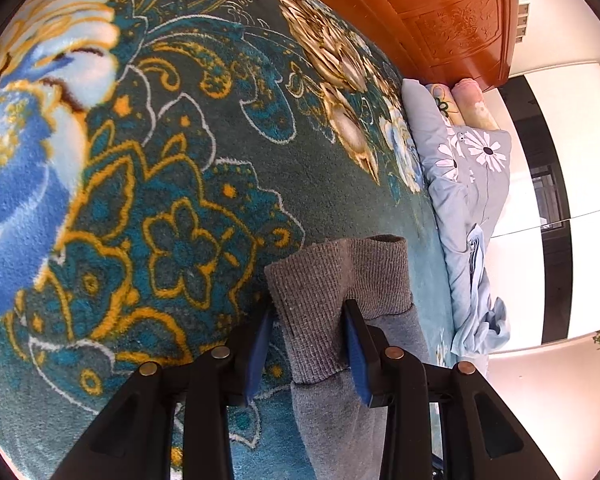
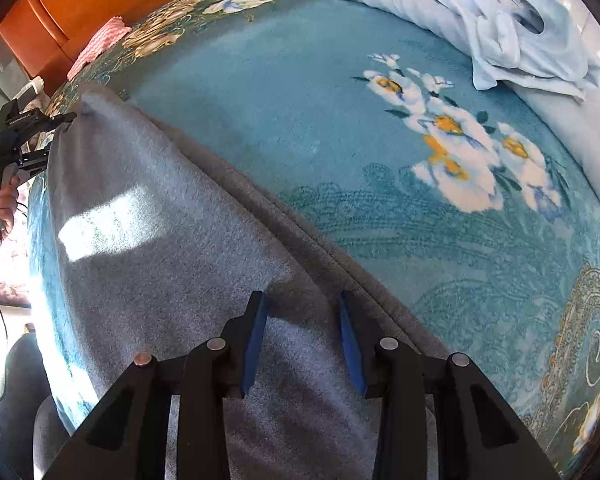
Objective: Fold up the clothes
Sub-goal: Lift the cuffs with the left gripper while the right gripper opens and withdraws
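Note:
A grey knitted garment (image 2: 160,240) lies stretched across the teal flowered blanket (image 2: 340,140). Its ribbed cuff (image 1: 332,280) sits between the blue pads of my left gripper (image 1: 310,308), which is shut on it. In the right wrist view that left gripper (image 2: 66,118) holds the garment's far end raised at the bed's left side, with a hand (image 2: 4,200) on its grip. My right gripper (image 2: 302,300) points down over the garment's near part, beside its long edge. Its jaws stand apart, with grey fabric under and between the pads, and no grip shows.
A crumpled light blue garment (image 2: 520,40) lies on a pale blue quilt with daisies (image 1: 472,160) along the bed's far side. A wooden headboard (image 1: 420,12) stands behind, with a pink cloth (image 2: 100,40) near it. White cupboard doors (image 1: 572,140) stand beyond the bed.

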Demonstrator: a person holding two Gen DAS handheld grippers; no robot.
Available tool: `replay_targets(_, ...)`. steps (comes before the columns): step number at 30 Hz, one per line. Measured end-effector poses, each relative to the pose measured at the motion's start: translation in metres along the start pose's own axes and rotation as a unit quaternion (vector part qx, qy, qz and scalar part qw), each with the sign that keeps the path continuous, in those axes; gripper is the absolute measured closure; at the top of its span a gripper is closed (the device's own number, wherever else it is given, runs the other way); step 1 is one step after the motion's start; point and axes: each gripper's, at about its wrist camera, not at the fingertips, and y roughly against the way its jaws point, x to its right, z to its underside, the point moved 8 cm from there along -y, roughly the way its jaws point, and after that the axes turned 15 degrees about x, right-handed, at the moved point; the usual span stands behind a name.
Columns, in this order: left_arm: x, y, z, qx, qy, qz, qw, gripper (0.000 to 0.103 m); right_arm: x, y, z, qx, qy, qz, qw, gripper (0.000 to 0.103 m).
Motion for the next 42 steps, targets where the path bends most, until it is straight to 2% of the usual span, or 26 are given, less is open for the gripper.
replay_targets(3,0.000,0.001,0.000,0.000,0.004,0.003,1.0000,0.063,0.000,0.002,0.001,-0.006,0.002,0.008,1.000,0.094)
replay_targets(6,0.000,0.002,0.000,0.000,0.006,0.005,1.0000,0.061,-0.003,0.005,-0.003,-0.008,0.007,0.016,1.000,0.100)
replay_targets(10,0.000,0.002,0.000,0.003,0.009,0.007,0.9999,0.060,0.010,0.008,-0.029,0.016,-0.002,0.037,0.999,0.101)
replay_targets(14,-0.001,0.003,0.000,0.006,0.021,0.008,0.9997,0.060,0.017,-0.007,-0.024,-0.009,-0.012,0.040,0.999,0.103)
replay_targets(16,0.000,0.003,-0.001,0.009,0.020,0.006,0.9997,0.060,0.020,-0.001,-0.024,0.002,-0.027,0.042,0.999,0.103)
replay_targets(19,0.000,0.003,0.000,0.015,0.019,-0.004,0.9997,0.062,0.027,0.024,-0.028,0.035,-0.068,0.042,0.996,0.103)
replay_targets(20,0.002,0.004,0.000,0.017,0.011,-0.012,0.9997,0.068,0.029,0.034,-0.027,0.044,-0.077,0.043,0.995,0.103)
replay_targets(21,0.004,0.005,0.000,0.018,0.002,-0.021,0.9996,0.078,0.031,0.045,-0.023,0.050,-0.089,0.041,0.994,0.103)
replay_targets(25,0.024,0.015,0.001,0.028,-0.041,-0.054,0.9973,0.085,0.036,0.091,0.001,0.075,-0.158,0.024,0.984,0.103)
replay_targets(27,0.047,0.029,0.002,0.040,-0.065,-0.052,0.9958,0.086,0.034,0.111,0.015,0.086,-0.193,0.020,0.977,0.103)
replay_targets(28,0.066,0.038,0.006,0.045,-0.092,-0.046,0.9936,0.086,0.036,0.123,0.024,0.090,-0.202,0.024,0.975,0.103)
replay_targets(30,0.106,0.056,0.017,0.057,-0.157,-0.032,0.9855,0.086,0.041,0.146,0.041,0.098,-0.219,0.034,0.970,0.103)
replay_targets(32,0.147,0.074,0.028,0.068,-0.220,-0.018,0.9729,0.086,0.046,0.166,0.058,0.104,-0.237,0.043,0.965,0.103)
replay_targets(34,0.184,0.085,0.052,0.063,-0.271,-0.003,0.9606,0.086,0.052,0.185,0.080,0.110,-0.257,0.049,0.959,0.103)
replay_targets(38,0.238,0.087,0.123,0.037,-0.317,0.022,0.9475,0.086,0.060,0.207,0.120,0.114,-0.304,0.048,0.945,0.103)
replay_targets(42,0.261,0.071,0.221,-0.025,-0.340,0.027,0.9396,0.086,0.066,0.221,0.155,0.127,-0.372,0.032,0.919,0.103)
